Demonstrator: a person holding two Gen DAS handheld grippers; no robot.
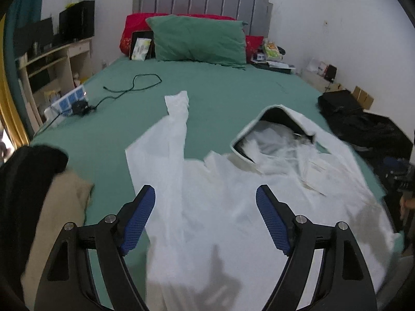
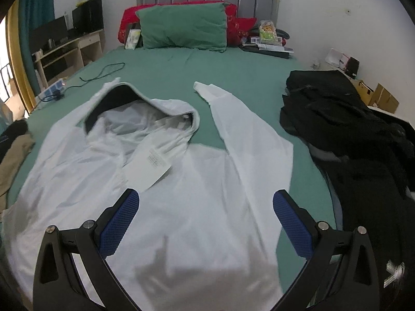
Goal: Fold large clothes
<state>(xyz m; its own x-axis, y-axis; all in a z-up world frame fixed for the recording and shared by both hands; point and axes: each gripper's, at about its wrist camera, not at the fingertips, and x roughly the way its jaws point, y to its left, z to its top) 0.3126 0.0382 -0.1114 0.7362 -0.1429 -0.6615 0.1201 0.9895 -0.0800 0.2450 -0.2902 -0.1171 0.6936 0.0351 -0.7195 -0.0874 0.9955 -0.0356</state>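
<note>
A green pillow (image 1: 198, 40) leans against red pillows (image 2: 181, 7) at twelve o'clock; a black cable (image 1: 129, 88) lies at ten o'clock, a desk (image 1: 55, 62) at nine.

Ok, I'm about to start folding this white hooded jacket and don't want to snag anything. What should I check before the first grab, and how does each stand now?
1. Left gripper jaws open, nothing held: ok.
2. Right gripper jaws open, nothing held: ok.
3. White hooded jacket spread flat on the bed: ok, some wrinkles.
4. Both sleeves laid out: the one sleeve and the other sleeve point toward the headboard: ok.
5. Loose paper tag lying on the chest: not ok.
6. Black clothes clear of the jacket: ok.
</note>
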